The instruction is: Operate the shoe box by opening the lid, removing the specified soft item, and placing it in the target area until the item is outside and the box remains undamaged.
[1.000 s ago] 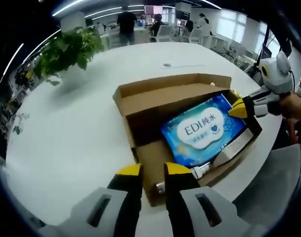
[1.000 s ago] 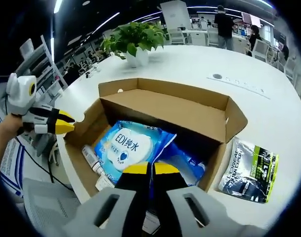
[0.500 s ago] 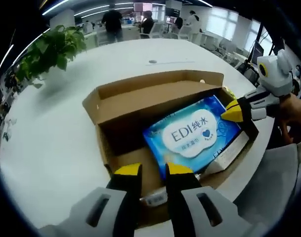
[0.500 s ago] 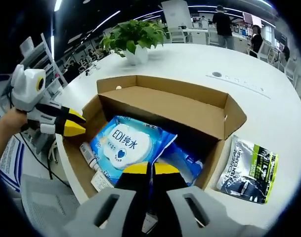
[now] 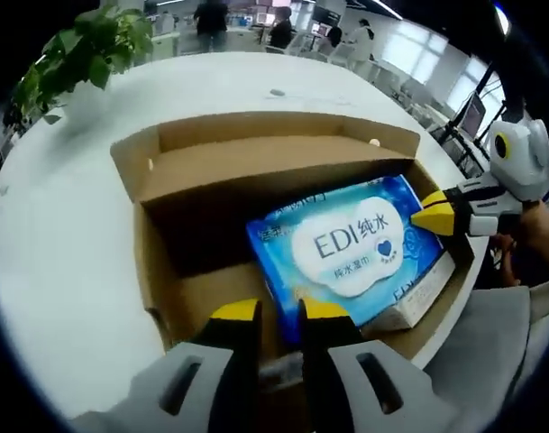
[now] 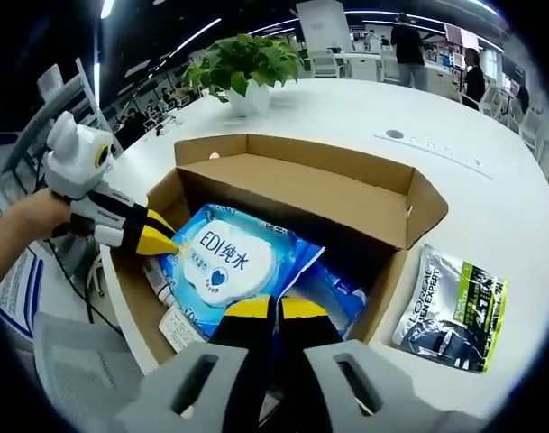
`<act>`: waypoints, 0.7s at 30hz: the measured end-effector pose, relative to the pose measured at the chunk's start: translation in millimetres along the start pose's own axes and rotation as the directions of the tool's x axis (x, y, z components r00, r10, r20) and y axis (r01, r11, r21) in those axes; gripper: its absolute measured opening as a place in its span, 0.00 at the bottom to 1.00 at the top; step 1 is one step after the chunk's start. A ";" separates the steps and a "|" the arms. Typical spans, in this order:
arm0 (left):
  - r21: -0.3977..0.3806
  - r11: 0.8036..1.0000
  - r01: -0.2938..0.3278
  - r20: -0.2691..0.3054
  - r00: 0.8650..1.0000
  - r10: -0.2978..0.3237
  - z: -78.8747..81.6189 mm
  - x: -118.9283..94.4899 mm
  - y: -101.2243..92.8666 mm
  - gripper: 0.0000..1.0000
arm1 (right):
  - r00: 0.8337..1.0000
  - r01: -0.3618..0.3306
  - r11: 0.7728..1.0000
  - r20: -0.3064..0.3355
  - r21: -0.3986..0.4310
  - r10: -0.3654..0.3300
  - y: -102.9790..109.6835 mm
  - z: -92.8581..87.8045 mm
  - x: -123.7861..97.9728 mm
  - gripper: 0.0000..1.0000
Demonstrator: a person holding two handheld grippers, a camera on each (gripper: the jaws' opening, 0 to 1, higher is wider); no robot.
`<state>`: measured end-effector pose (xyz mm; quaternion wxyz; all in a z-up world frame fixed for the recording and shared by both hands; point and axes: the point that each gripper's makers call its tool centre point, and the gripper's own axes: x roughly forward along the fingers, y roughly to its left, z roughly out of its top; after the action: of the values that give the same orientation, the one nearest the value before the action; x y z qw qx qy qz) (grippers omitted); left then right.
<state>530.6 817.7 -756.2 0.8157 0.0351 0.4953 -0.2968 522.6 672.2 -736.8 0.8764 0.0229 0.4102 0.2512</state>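
The brown cardboard shoe box (image 5: 256, 171) (image 6: 301, 194) stands open on the white table, its lid flap folded back. Inside lies a soft blue wipes pack (image 5: 351, 248) (image 6: 224, 262) with a white "EDI" label. My left gripper (image 5: 279, 312) hovers low over the box's near wall, with a narrow gap between its jaws and nothing held. In the right gripper view the left gripper (image 6: 157, 242) has its yellow tip at the pack's left edge. My right gripper (image 6: 274, 308) is shut and empty above the near wall. In the left gripper view the right gripper (image 5: 434, 216) points at the pack's right edge.
A second blue pack (image 6: 333, 293) lies under the first, beside a small tube (image 6: 157, 278) and a white card (image 6: 179, 329). A dark and green sachet (image 6: 450, 311) lies on the table right of the box. A potted plant (image 6: 242, 68) stands behind it. A grey chair (image 6: 85, 379) is close by.
The left gripper has moved in over the box, and its tip now reaches the pack's edge. The right gripper has hardly moved. The pack and box lie as before.
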 end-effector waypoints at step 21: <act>-0.049 0.998 0.040 0.021 0.999 -0.039 -0.5 8.2 -8.6 0.00 | 1.000 -0.013 0.998 0.007 0.058 0.012 0.3 -1.0 -0.4 0.00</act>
<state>528.5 807.1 -761.2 0.8153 0.0022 0.4947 -0.3009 521.5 672.1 -737.2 0.8751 0.0515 0.4143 0.2447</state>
